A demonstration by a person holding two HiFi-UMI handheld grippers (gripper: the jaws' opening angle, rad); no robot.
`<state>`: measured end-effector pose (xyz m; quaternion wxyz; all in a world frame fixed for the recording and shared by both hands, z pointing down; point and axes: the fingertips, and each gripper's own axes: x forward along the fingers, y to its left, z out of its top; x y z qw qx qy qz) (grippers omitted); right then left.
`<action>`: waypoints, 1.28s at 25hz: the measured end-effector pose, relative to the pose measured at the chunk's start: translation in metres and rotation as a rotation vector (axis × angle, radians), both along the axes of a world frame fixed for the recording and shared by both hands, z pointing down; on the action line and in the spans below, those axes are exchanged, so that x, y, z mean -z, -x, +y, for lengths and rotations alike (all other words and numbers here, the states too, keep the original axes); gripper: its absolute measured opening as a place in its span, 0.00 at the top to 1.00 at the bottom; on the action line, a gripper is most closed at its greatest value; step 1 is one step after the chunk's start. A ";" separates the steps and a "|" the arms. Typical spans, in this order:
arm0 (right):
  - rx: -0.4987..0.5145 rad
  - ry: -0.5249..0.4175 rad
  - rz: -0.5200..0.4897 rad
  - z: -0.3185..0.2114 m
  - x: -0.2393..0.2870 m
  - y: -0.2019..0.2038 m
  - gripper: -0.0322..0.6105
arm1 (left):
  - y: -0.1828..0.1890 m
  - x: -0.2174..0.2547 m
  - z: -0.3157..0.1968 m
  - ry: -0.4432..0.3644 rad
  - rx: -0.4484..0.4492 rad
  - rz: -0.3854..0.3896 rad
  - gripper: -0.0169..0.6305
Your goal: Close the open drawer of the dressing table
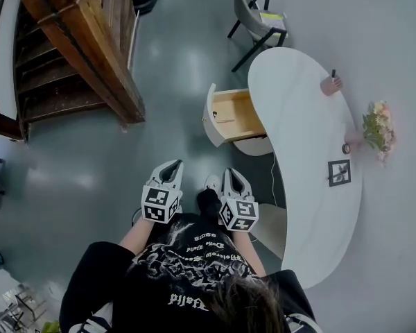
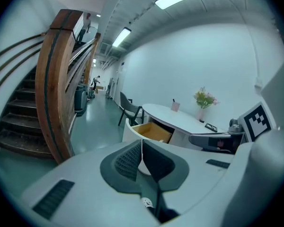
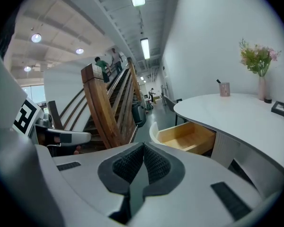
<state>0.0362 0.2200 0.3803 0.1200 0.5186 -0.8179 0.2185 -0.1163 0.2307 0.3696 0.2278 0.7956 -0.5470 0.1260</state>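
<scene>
Nearest: person in black printed top point(image 1: 187, 255), arms fwd, one gripper per hand. L gripper point(image 1: 172, 165) & R gripper point(image 1: 233, 173) sit side by side over the grey floor point(image 1: 90, 179), both tipped a bit down, tips toward the drawer. L claw is pinched fully together, pads meeting, nothing btwn them. R claw same: pads pressed on each other, empty. A white shoe point(image 1: 212, 182) shows btwn the two grippers. Just beyond, to the R: dressing table point(image 1: 298, 123), white w/ a curved, kidney-shaped top. Its drawer point(image 1: 237, 114) stands pulled out from the table's L side, pale wood inside, curved white front facing the floor space ahead of the grippers. Both grippers are well apart from it, no contact. On the tabletop: framed pic point(image 1: 339, 173) nearest, then a small dark round item point(image 1: 346, 148), vase w/ flowers point(image 1: 378, 127) at the wall-side edge, pink cup point(image 1: 330, 84) further along. Past the table's far end: grey chair point(image 1: 256, 16) w/ black legs. Far L: wooden staircase point(image 1: 76, 54) w/ dark steps. R gripper view shows ppl point(image 3: 106, 63) up on it, too small for detail.
</scene>
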 end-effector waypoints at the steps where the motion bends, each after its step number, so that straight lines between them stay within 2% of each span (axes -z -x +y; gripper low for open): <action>1: 0.011 0.006 -0.002 -0.011 -0.002 -0.003 0.91 | -0.004 -0.002 -0.009 0.006 0.010 -0.003 0.93; 14: 0.160 0.048 -0.024 -0.120 -0.009 -0.034 0.91 | -0.045 -0.013 -0.098 0.062 0.127 -0.035 0.93; 21: 0.222 0.073 -0.021 -0.148 -0.017 -0.042 0.91 | -0.050 -0.030 -0.122 0.102 0.176 -0.058 0.93; 27: 0.212 0.103 -0.037 -0.153 -0.023 -0.039 0.91 | -0.049 -0.036 -0.133 0.120 0.161 -0.066 0.93; 32: 0.198 0.118 -0.045 -0.156 -0.028 -0.025 0.91 | -0.043 -0.042 -0.148 0.122 0.086 -0.081 0.93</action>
